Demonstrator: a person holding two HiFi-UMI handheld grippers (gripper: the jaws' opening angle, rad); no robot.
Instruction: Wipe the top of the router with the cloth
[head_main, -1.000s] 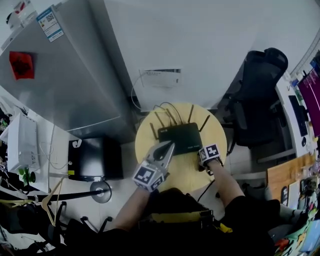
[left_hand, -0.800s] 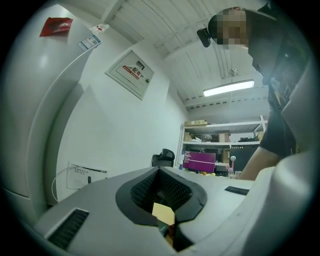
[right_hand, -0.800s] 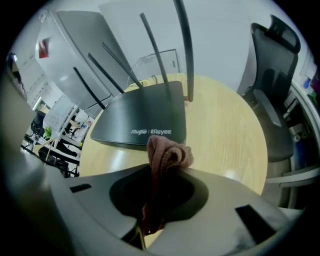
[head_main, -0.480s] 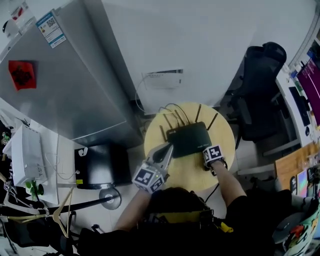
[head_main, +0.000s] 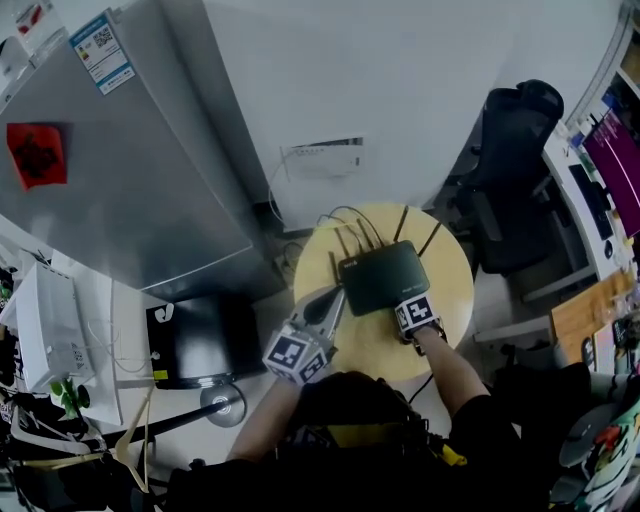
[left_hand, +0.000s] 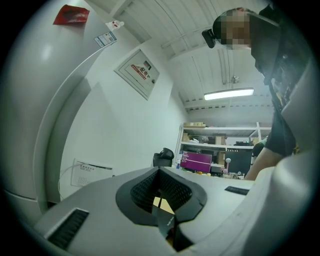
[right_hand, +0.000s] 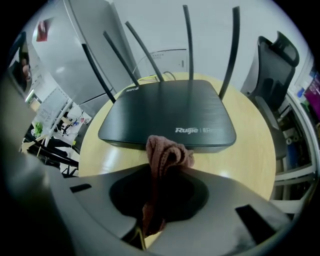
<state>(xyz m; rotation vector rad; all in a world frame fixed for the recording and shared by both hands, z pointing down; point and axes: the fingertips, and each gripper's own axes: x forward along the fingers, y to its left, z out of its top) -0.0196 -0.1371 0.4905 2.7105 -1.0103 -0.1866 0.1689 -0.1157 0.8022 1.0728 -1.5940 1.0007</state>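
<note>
A black router (head_main: 383, 277) with several upright antennas lies on the round yellow table (head_main: 450, 280). In the right gripper view the router (right_hand: 170, 112) fills the middle, its front edge just ahead of the jaws. My right gripper (right_hand: 152, 210) is shut on a pinkish-brown cloth (right_hand: 167, 154), which bunches up against the router's front edge. In the head view the right gripper (head_main: 415, 318) sits at the router's front right corner. My left gripper (head_main: 333, 300) rests by the router's left side, its jaws shut with nothing in them; its own view looks up at the wall and ceiling.
Cables (head_main: 345, 218) trail off the table behind the router. A black office chair (head_main: 515, 180) stands to the right, a tall grey cabinet (head_main: 120, 170) to the left, a black box (head_main: 195, 340) on the floor beside the table. A desk with a monitor (head_main: 610, 150) runs along the right.
My right gripper with the cloth has shifted left along the router's front edge, closer to it. The left gripper has kept its place beside the router. The head camera drifted.
</note>
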